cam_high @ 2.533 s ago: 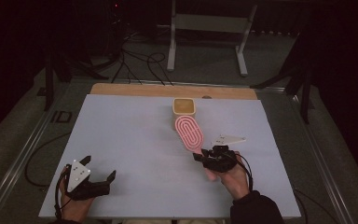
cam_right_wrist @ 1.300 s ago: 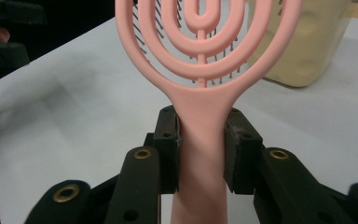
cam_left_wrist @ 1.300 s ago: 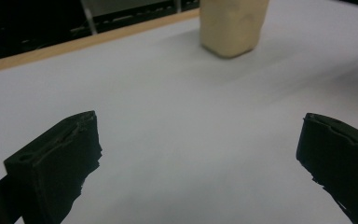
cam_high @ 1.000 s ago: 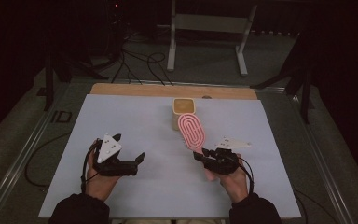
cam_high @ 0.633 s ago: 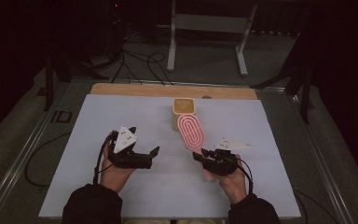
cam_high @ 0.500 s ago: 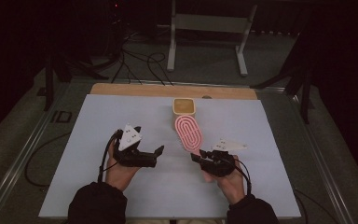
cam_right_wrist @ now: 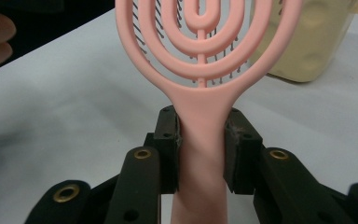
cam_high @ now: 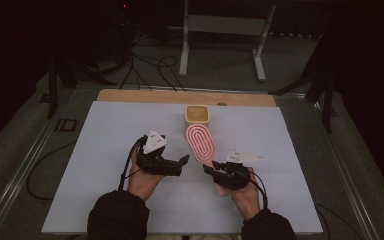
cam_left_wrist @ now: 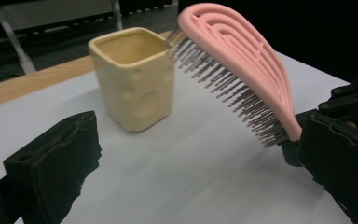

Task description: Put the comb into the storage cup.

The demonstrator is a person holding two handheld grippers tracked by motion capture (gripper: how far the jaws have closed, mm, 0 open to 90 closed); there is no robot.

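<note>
Near the frame's centre, the right gripper [cam_high: 211, 169] pinched the pink brush [cam_high: 201, 143] handle; the spread left gripper [cam_high: 184, 160] needed a careful approach.

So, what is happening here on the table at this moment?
A person works with a gripper in each hand. The right gripper is shut on the handle of a pink hairbrush, holding it raised, bristles down, with its tip near the yellow cup. The left gripper is open and holds nothing, beside the brush on the white table.
</note>
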